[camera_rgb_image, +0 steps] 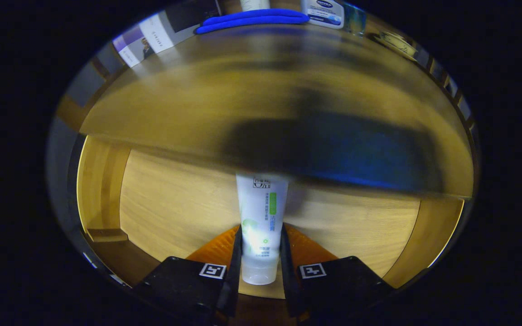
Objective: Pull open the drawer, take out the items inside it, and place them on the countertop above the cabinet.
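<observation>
A white tube with green print (261, 222) stands upright between my fingers, cap end down. My gripper (261, 253) is shut on the tube, both fingers pressing its sides. Below and behind the tube lies the open wooden drawer (175, 208), its floor bare and its side walls showing left and right. The cabinet's countertop (197, 104) stretches ahead above the drawer, blurred by motion, with a dark blurred patch (342, 154) across its near part. The tube's upper end is hidden behind the countertop's front edge.
At the far edge of the countertop lie a flat blue item (252, 20) and a white pack with blue print (322, 11). A pale object (397, 43) sits at the far right. The drawer's left wall (100, 185) stands close by.
</observation>
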### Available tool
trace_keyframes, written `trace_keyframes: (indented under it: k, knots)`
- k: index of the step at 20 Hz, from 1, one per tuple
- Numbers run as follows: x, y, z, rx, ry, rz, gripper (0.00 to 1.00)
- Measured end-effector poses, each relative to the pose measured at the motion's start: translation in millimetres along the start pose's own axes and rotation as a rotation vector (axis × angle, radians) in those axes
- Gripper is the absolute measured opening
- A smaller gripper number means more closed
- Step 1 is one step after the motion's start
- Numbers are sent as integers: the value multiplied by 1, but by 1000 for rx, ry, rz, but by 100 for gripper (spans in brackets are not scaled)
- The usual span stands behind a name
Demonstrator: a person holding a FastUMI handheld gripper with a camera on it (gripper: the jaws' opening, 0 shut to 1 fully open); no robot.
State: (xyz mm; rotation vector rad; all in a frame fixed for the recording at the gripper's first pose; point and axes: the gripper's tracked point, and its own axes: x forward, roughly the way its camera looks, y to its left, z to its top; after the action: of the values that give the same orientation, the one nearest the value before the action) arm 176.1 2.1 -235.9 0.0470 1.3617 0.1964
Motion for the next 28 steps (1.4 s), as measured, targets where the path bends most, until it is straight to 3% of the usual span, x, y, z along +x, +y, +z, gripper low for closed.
trace_keyframes:
  k: [9, 15, 23, 28]
  knots:
    - [-56, 2, -16, -31, -77, 69, 44]
    - [-96, 17, -37, 16, -154, 183, 44]
    - [-164, 21, -43, 14, -325, 221, 44]
    - [-180, 15, -34, 37, -382, 218, 44]
